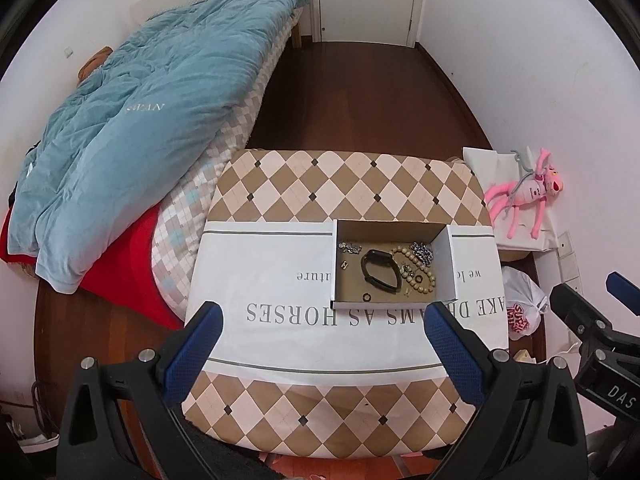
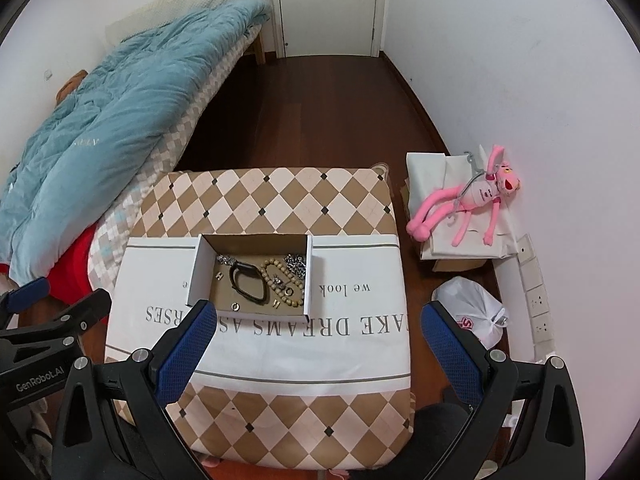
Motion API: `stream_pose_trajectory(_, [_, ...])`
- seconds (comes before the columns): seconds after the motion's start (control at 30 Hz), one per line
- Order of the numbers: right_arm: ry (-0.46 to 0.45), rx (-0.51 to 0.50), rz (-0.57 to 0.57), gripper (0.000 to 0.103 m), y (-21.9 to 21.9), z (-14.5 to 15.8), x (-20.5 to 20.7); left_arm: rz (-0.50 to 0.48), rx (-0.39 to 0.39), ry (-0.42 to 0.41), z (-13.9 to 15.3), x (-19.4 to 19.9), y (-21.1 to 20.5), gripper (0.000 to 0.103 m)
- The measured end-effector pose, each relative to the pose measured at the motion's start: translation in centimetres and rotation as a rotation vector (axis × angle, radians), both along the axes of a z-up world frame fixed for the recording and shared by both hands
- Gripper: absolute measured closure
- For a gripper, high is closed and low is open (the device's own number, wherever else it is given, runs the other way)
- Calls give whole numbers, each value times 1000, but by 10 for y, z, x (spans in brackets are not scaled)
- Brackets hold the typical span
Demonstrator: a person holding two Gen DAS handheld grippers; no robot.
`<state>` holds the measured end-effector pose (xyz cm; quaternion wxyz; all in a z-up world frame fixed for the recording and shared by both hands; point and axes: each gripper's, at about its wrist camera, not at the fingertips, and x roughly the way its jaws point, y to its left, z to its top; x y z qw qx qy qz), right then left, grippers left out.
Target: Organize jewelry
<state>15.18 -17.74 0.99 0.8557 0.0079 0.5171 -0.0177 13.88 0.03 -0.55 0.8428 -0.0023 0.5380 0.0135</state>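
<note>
An open cardboard box [image 1: 450, 260] [image 2: 198, 270] sits on a cloth-covered table [image 1: 280, 184] [image 2: 280, 200]. Inside lie a black wristband [image 1: 380, 270] [image 2: 248, 282], a beige bead bracelet [image 1: 424, 276] [image 2: 286, 284], a silver chain [image 1: 422, 251] [image 2: 297, 264], a small silver chain piece [image 1: 350, 247] [image 2: 226, 260] and small rings [image 1: 366, 297] [image 2: 236, 306]. My left gripper [image 1: 324, 332] is open and empty, above the table's near side, short of the box. My right gripper [image 2: 316, 332] is open and empty, near the box's front right.
A bed with a blue quilt [image 1: 140, 120] [image 2: 100, 136] lies to the left. A pink plush toy [image 1: 528, 192] [image 2: 472, 200] on white paper and a white plastic bag [image 1: 520, 308] [image 2: 472, 312] sit by the right wall. A door [image 2: 328, 4] is at the far end.
</note>
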Motion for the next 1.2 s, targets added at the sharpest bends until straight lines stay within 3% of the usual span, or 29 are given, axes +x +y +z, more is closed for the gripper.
stream_pose_trajectory(1.2, [20, -1, 8, 0, 3, -8, -1, 4, 7, 7, -8, -3, 2, 0])
